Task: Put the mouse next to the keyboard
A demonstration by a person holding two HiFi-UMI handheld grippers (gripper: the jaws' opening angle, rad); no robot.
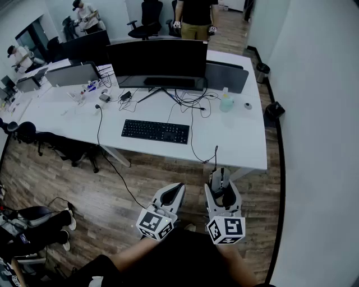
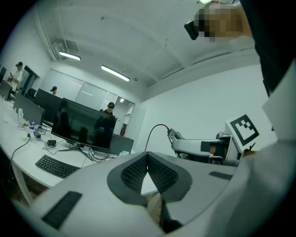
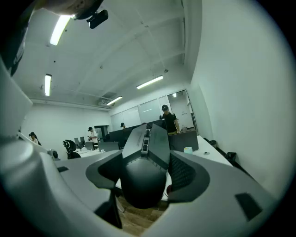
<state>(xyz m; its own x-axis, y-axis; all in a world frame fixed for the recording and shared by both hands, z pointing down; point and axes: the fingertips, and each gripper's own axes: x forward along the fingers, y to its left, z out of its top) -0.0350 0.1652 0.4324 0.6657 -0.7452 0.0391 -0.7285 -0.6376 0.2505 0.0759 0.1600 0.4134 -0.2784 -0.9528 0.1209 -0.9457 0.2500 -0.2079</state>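
- The mouse [image 3: 141, 180] is sitting right between the jaws of the right gripper [image 1: 220, 179]. The jaws are spread wide and clamping it on both sides, with the buttons pointing away from the camera.
- So the mouse is hanging in the air over the wood floor [image 1: 129, 190], just short of the near edge of the white worktop [image 1: 235, 140], not resting on anything.
- Its cable [image 1: 191, 137] is looping up from the mouse onto the worktop and running back toward the monitor [image 1: 157, 59].
- The left gripper [image 1: 178, 186] is hovering just beside the right one, with its jaws pinched together at the tips and nothing between them.
- The keyboard [image 1: 155, 131] is lying flat on the worktop in front of the monitor, well apart from the mouse and off to its left.
- A pale bottle [image 1: 226, 102] is standing to the right of the monitor stand.
- Someone in a dark top [image 1: 196, 17] is standing at the far side of the worktop.
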